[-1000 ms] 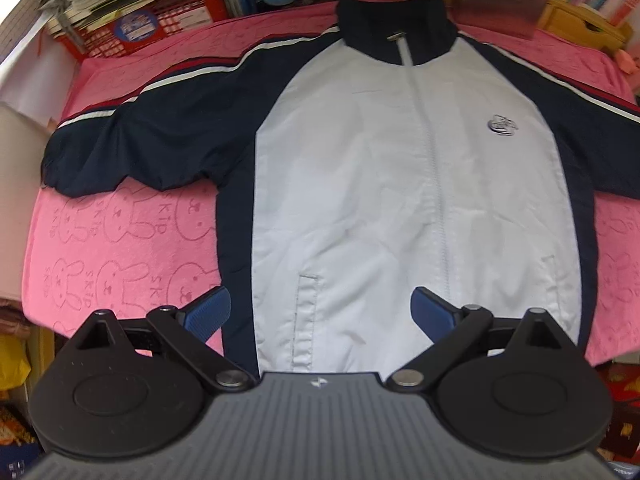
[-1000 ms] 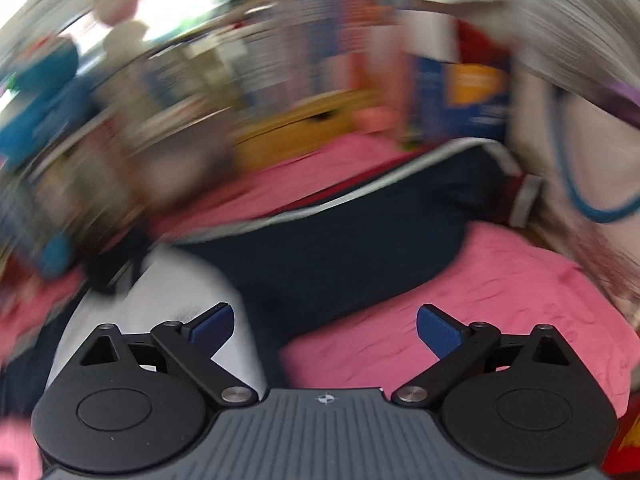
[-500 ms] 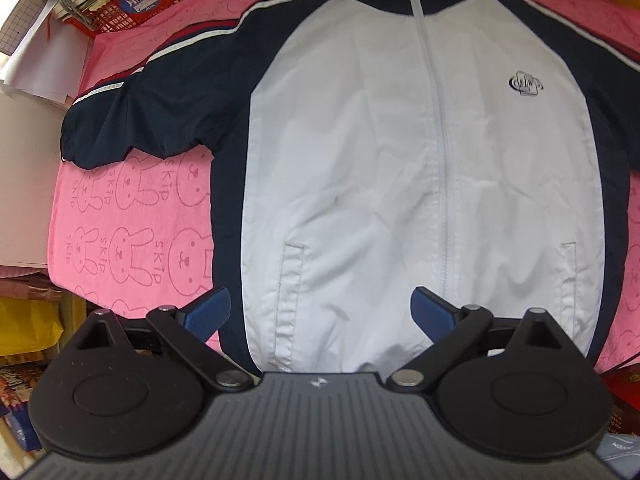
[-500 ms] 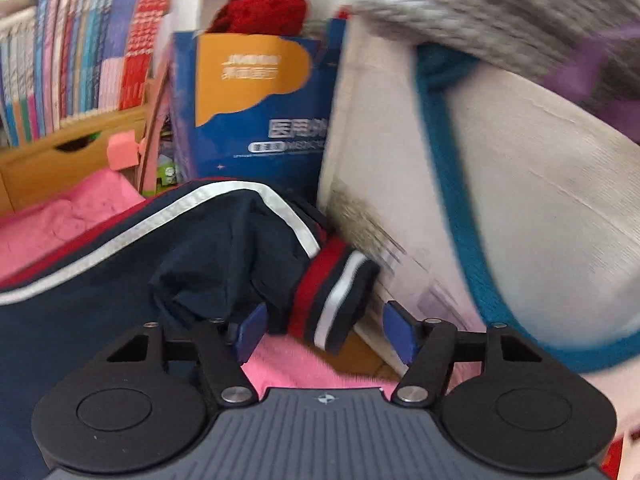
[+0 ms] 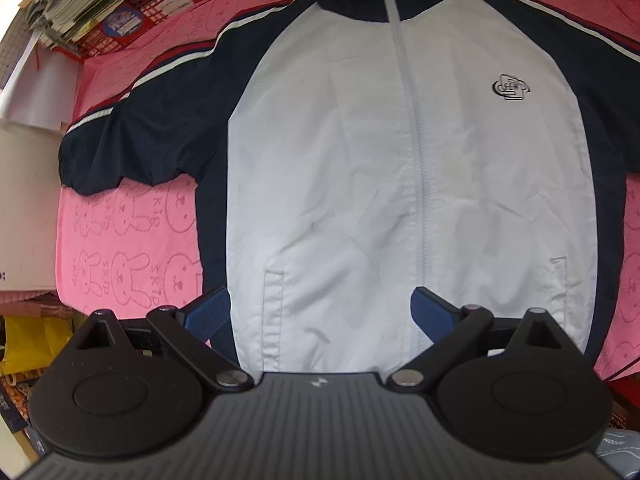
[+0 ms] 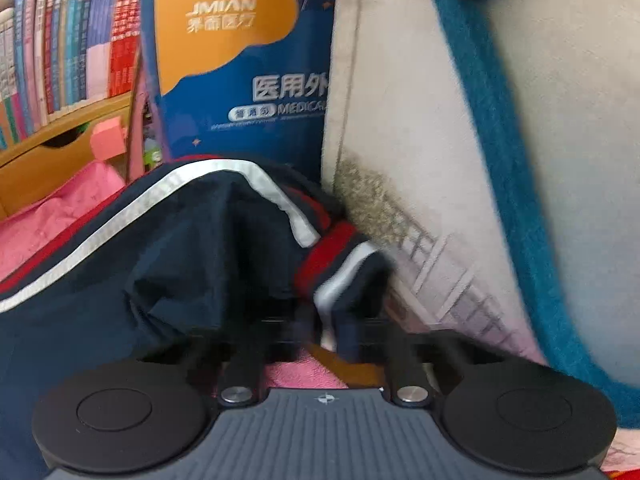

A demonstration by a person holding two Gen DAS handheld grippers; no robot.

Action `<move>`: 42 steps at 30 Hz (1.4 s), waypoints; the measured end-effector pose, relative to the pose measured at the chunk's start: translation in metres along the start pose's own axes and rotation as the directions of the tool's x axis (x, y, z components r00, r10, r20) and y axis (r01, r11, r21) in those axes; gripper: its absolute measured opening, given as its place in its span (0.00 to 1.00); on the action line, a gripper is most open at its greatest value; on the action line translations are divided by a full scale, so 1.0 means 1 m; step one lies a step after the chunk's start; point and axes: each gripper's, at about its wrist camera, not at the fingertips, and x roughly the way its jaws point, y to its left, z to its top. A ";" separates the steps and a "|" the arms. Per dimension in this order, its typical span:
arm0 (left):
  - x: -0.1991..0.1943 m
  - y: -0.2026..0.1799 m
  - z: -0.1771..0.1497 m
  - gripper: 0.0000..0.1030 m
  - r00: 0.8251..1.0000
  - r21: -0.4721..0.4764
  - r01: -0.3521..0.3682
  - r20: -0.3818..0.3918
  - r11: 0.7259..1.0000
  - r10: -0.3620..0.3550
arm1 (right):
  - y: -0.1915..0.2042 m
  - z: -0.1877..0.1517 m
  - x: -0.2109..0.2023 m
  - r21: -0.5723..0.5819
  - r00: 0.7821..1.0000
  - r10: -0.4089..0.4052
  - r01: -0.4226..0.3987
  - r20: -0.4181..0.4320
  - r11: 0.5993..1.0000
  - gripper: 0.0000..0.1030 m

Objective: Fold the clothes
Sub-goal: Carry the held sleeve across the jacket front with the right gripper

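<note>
Pink towel [image 5: 132,240] with a rabbit print covers the work surface; the same pink cloth shows at the left edge of the right wrist view.

Jacket [image 5: 400,184], white front with navy side panels, navy sleeves and navy collar, lies face up and flat on the towel, zipped closed, collar at the far end, hem at the near end. Small dark logo [image 5: 511,87] on one chest panel. One sleeve [image 5: 132,140] runs out sideways to the picture's left, white and red stripes along its upper edge.

Right wrist view: the other sleeve [image 6: 160,264] is bunched at the towel's edge against a pale cushion with teal trim [image 6: 460,160]. Blue and orange medical box [image 6: 236,72] stands behind it, a row of books [image 6: 68,48] to the left.

Left gripper [image 5: 322,314]: fingers spread wide, above the jacket's lower hem. Nothing between the blue pads [image 5: 210,310]; whether they touch the fabric, cannot tell.

Right gripper [image 6: 326,330]: fingers pressed together on the striped cuff [image 6: 340,268], red, white and navy. The fingertips are motion-blurred, but the cuff's ribbing sits pinched between them.
</note>
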 end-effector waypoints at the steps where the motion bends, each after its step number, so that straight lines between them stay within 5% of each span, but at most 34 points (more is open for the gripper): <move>1: 0.000 0.000 0.001 0.95 1.000 0.003 0.003 0.003 1.000 -0.003 | 0.002 0.001 -0.006 0.000 1.000 0.012 -0.012 0.001 1.000 0.08; 6: 0.004 0.005 0.007 0.95 1.000 -0.008 0.025 0.011 1.000 -0.025 | 0.042 0.009 -0.078 -0.067 0.982 0.179 -0.175 0.064 0.982 0.06; 9: 0.005 0.010 0.011 0.95 0.998 -0.013 0.052 0.024 0.999 -0.051 | 0.091 0.016 -0.136 -0.138 0.923 0.376 -0.363 0.087 0.922 0.06; 11: 0.008 0.018 0.012 0.95 0.997 -0.023 0.074 0.031 0.997 -0.074 | 0.134 0.019 -0.176 -0.216 0.848 0.524 -0.499 0.077 0.839 0.06; 15: 0.016 0.044 0.010 0.95 0.993 -0.068 0.111 0.038 0.992 -0.108 | 0.245 -0.007 -0.228 -0.370 0.633 0.767 -0.740 -0.104 0.561 0.12; 16: 0.018 0.051 0.008 0.95 0.992 -0.081 0.119 0.040 0.990 -0.116 | 0.270 -0.016 -0.234 -0.388 0.581 0.795 -0.783 -0.176 0.486 0.22; 17: 0.020 0.059 0.006 0.95 0.992 -0.094 0.124 0.041 0.988 -0.121 | 0.290 -0.024 -0.239 -0.398 0.556 0.799 -0.803 -0.229 0.444 0.32; 18: 0.023 0.069 0.002 0.95 0.992 -0.108 0.126 0.040 0.986 -0.123 | 0.310 -0.032 -0.243 -0.407 0.530 0.800 -0.821 -0.281 0.401 0.52; 19: 0.027 0.077 -0.002 0.95 0.992 -0.121 0.127 0.036 0.985 -0.123 | 0.320 -0.044 -0.251 -0.440 0.536 0.786 -0.813 -0.307 0.382 0.64; 20: 0.031 0.085 -0.007 0.95 0.992 -0.137 0.127 0.030 0.982 -0.124 | 0.325 -0.056 -0.263 -0.491 0.557 0.774 -0.786 -0.301 0.375 0.65; 25: 0.054 0.116 -0.030 0.95 0.991 -0.197 0.134 0.003 0.971 -0.136 | 0.331 -0.103 -0.268 -0.751 0.759 0.624 -0.519 -0.185 0.408 0.75; 28: 0.066 0.125 -0.039 0.95 0.990 -0.205 0.137 -0.007 0.969 -0.141 | 0.338 -0.122 -0.239 -0.807 0.839 0.509 -0.429 -0.190 0.406 0.75; 31: 0.079 0.130 -0.047 0.95 0.988 -0.209 0.140 -0.028 0.968 -0.149 | 0.345 -0.132 -0.216 -0.804 0.853 0.461 -0.445 -0.245 0.395 0.74; 33: 0.084 0.134 -0.052 0.95 0.987 -0.210 0.147 -0.037 0.966 -0.159 | 0.354 -0.138 -0.198 -0.795 0.854 0.435 -0.464 -0.284 0.391 0.59; 34: 0.087 0.135 -0.054 0.95 0.986 -0.211 0.150 -0.041 0.966 -0.162 | 0.350 -0.134 -0.196 -0.754 0.840 0.454 -0.498 -0.298 0.427 0.45; 35: 0.088 0.138 -0.056 0.95 0.986 -0.212 0.151 -0.042 0.965 -0.164 | 0.351 -0.126 -0.198 -0.728 0.842 0.454 -0.504 -0.293 0.465 0.41; 37: 0.092 0.145 -0.060 0.95 0.985 -0.218 0.153 -0.045 0.964 -0.167 | 0.351 -0.108 -0.210 -0.667 0.842 0.473 -0.510 -0.258 0.544 0.14; 39: 0.097 0.153 -0.062 0.95 0.984 -0.225 0.157 -0.049 0.962 -0.172 | 0.351 -0.090 -0.235 -0.605 0.803 0.546 -0.564 -0.241 0.562 0.14; 42: 0.102 0.163 -0.062 0.95 0.983 -0.234 0.160 -0.050 0.959 -0.176 | 0.374 -0.093 -0.274 -0.634 0.729 0.645 -0.614 -0.228 0.470 0.14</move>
